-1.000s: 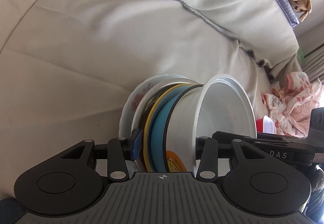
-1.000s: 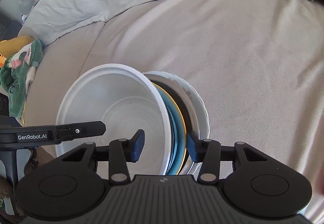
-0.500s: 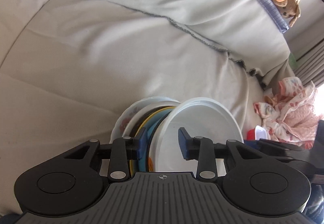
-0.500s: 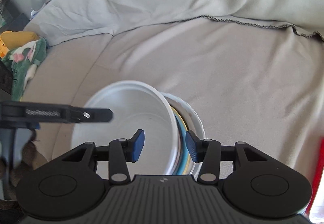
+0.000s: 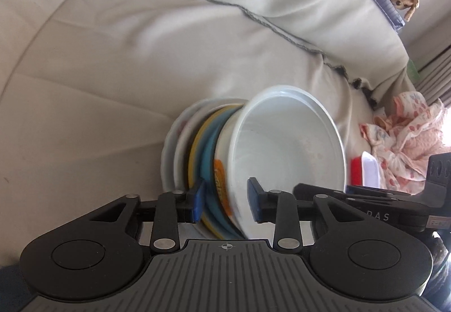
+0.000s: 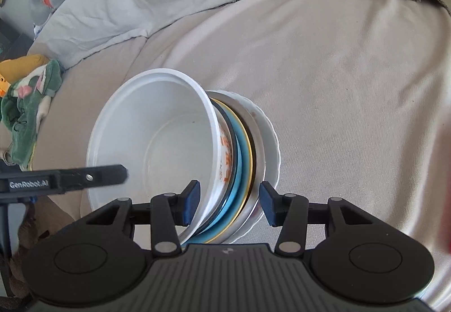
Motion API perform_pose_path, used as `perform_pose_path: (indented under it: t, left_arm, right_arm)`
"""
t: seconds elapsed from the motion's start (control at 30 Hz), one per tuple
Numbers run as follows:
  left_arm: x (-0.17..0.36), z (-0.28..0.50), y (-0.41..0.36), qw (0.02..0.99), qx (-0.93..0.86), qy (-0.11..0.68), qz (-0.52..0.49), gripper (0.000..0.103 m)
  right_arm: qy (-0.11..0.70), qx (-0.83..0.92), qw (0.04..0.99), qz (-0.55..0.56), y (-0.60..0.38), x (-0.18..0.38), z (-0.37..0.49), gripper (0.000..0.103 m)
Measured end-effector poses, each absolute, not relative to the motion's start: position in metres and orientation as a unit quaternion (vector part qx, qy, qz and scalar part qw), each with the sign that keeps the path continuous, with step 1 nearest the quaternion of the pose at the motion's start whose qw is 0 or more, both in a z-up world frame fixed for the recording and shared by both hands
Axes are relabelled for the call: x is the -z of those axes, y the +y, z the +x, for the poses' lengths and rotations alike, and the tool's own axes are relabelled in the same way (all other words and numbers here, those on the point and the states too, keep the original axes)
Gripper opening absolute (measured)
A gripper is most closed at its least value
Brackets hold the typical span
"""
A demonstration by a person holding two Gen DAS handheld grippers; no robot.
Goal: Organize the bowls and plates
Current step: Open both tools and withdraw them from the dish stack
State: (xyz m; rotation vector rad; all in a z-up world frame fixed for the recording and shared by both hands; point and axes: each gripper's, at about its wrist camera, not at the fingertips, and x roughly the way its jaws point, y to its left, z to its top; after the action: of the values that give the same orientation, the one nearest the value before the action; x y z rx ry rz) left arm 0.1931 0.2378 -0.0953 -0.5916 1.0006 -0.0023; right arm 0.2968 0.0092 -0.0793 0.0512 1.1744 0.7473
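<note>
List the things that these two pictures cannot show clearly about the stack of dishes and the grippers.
- Stack bottom edge: both views, hidden behind the gripper bodies.
- Plates behind the white bowl: only rims show, so their count is unsure.
- Left gripper grip: left view, pad contact with the stack is blurred.
- Right gripper: right view, pads beside the stack; touching unclear.

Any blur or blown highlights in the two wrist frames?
Left wrist: the plate stack edges smear with motion blur, the white bowl is fairly sharp; sunlight blows out the right edge by the pink cloth. Right wrist: mostly sharp, even light; a blurred red patch at the right edge. Both show fisheye bending.
</note>
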Motion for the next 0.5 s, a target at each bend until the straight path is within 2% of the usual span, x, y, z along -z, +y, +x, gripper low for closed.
perform_pose_path:
  t: [0.2, 0.37, 0.5]
  left_arm:
    - [0.095, 0.196, 0.242, 0.834, -0.013, 0.467, -0.294, 0.037]
    - [0.078, 0.176, 0.244, 0.845, -0.007, 0.439, -0.306, 0.035]
    - [0.065, 0.174, 0.239, 0.853, 0.003, 0.419, -0.313, 0.036]
  right_arm:
    - [0.541, -0.345, 0.766, 0.044, 0.011, 0.079, 0.305, 0.047]
    - [0.511, -0.359, 0.779, 0.051, -0.001, 0.064, 0.296, 0.047]
    - [0.485, -0.375, 0.787, 0.063, -0.005, 0.046, 0.290, 0.040]
